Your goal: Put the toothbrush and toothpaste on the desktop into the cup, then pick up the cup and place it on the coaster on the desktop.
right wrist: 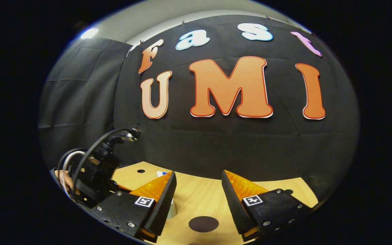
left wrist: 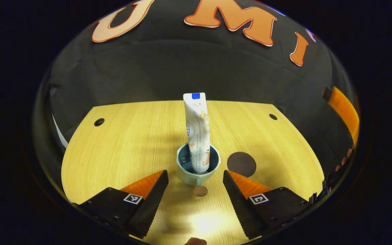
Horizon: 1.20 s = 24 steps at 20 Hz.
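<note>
One cup (left wrist: 198, 166), pale blue-green, stands upright on the wooden counter (left wrist: 131, 136), and one toothpaste tube (left wrist: 198, 132) stands in it, white with a blue patch at its top end, leaning slightly and rising well above the rim. One dark round coaster (left wrist: 241, 164) lies flat just beside the cup, apart from it.

In the left gripper view, the left tool (left wrist: 195, 180) hangs released, its two fingers spread wide with the cup just ahead of the gap, untouched. One small brown disc (left wrist: 200, 191) lies on the counter just in front of the cup. Two dark holes mark the counter's far corners.

In the right gripper view, the right tool (right wrist: 198, 185) is also released, grasping nothing, with the coaster (right wrist: 203, 224) below its gap. The left tool (right wrist: 97, 166) shows at the side, cables looping over it.
</note>
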Motion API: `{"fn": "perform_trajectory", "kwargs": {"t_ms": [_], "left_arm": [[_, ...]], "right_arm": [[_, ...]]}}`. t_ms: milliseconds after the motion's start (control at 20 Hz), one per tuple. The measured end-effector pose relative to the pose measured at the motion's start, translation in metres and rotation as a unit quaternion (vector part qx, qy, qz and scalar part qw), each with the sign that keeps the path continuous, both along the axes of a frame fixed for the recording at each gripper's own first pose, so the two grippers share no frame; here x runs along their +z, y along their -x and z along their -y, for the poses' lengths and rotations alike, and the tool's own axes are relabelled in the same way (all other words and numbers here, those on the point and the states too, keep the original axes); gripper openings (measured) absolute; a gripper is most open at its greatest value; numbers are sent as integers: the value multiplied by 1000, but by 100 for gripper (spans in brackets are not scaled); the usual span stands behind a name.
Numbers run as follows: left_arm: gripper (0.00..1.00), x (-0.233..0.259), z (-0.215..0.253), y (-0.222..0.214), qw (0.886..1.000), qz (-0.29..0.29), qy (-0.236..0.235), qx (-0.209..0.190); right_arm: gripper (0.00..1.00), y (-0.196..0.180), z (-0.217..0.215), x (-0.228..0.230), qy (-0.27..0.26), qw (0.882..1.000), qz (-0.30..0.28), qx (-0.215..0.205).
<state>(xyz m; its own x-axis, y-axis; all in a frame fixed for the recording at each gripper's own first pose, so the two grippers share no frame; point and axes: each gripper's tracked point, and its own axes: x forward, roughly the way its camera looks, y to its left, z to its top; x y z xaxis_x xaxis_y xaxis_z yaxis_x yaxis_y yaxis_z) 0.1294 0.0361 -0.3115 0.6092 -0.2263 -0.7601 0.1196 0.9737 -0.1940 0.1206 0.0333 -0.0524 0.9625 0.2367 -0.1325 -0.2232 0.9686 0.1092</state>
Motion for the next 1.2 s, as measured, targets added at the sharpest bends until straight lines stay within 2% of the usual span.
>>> {"fn": "perform_trajectory", "kwargs": {"t_ms": [250,450,650,750,1000,1100,1200], "left_arm": [[97,-16,6,7,996,-86,-8,-25],[97,-27,8,12,989,-142,-26,-28],[97,-37,11,11,983,-173,-49,-30],[93,-43,11,11,980,-187,-59,-27],[65,-53,7,11,976,-206,-74,-17],[57,-54,5,16,973,-217,-73,-8],[28,-50,5,15,974,-215,-73,-3]], "right_arm": [[89,27,32,16,9,1000,8,-14],[92,45,51,25,14,1000,16,-21],[93,61,59,24,20,999,20,-16],[94,67,62,21,22,999,21,-15],[95,77,64,9,9,1000,11,-13],[95,78,64,4,4,1000,4,-13],[95,79,65,2,-2,1000,0,-15]]}}
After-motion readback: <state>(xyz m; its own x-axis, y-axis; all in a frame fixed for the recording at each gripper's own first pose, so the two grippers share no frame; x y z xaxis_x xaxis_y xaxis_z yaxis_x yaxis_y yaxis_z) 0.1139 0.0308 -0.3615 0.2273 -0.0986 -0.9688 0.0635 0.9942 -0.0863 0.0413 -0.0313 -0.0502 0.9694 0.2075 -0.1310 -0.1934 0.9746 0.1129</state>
